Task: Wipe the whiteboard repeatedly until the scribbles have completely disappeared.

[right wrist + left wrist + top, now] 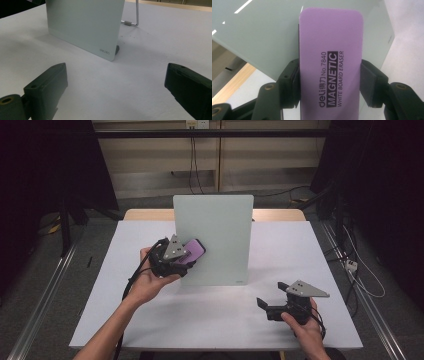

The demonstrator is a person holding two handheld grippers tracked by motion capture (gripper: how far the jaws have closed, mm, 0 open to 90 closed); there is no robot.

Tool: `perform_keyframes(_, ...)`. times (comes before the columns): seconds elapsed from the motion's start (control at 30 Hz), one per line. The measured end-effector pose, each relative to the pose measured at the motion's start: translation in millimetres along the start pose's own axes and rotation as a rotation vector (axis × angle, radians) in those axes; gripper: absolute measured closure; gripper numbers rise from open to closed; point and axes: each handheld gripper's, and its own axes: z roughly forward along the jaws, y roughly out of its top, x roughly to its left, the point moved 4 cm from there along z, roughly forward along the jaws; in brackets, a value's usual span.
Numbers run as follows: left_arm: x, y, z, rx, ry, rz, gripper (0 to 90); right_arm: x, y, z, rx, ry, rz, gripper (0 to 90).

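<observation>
A pale green glass whiteboard (215, 240) stands upright on a stand in the middle of the table. My left gripper (186, 257) is shut on a purple magnetic whiteboard eraser (192, 251), held up against the board's left part. In the left gripper view the eraser (330, 62) fills the gap between both black pads (292, 82), its printed face toward the camera and the board (262, 35) right behind it. My right gripper (272, 296) rests low at the front right of the table, jaws wide open with nothing between them (115, 90). It faces the board's lower corner (85, 25).
The white table top (215, 305) has free room in front of the board. A metal stand leg (132, 17) sticks out behind the board. A wooden strip (280, 214) runs along the far edge. Cables (360, 270) lie on the floor at the right.
</observation>
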Motion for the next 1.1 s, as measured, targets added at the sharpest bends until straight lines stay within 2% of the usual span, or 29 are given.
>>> perform_keyframes(0.3, -21.9, -10.8, 16.5, 0.048, -0.037, 0.056, 40.7, 0.5, -0.1, -0.2, -0.001, 0.003, -0.004, 4.5)
perform_keyframes(0.37, -27.9, -13.9, 21.2, 0.061, -0.055, 0.059, 40.8, 0.6, -0.1, -0.3, -0.001, 0.003, -0.004, 4.5)
perform_keyframes(0.53, -45.1, -21.0, 34.4, 0.117, -0.098, 0.104, 40.8, 0.8, -0.1, -0.2, -0.001, 0.006, -0.004, 4.5)
perform_keyframes(0.73, -56.3, -26.1, 44.1, 0.16, -0.145, 0.129, 40.8, 0.9, -0.1, -0.4, -0.002, 0.004, -0.004, 4.5)
perform_keyframes(0.8, -56.7, -25.6, 44.1, 0.161, -0.146, 0.129, 40.8, 0.9, 0.0, -0.4, -0.002, 0.005, -0.004, 4.5)
perform_keyframes(0.93, -49.1, -21.4, 37.0, 0.126, -0.125, 0.11, 40.8, 0.9, 0.0, -0.4, -0.002, 0.004, -0.004, 4.5)
perform_keyframes(1.1, -34.3, -14.9, 17.6, 0.047, -0.111, 0.042, 40.8, 0.9, 0.4, -0.4, -0.003, 0.005, -0.006, 4.5)
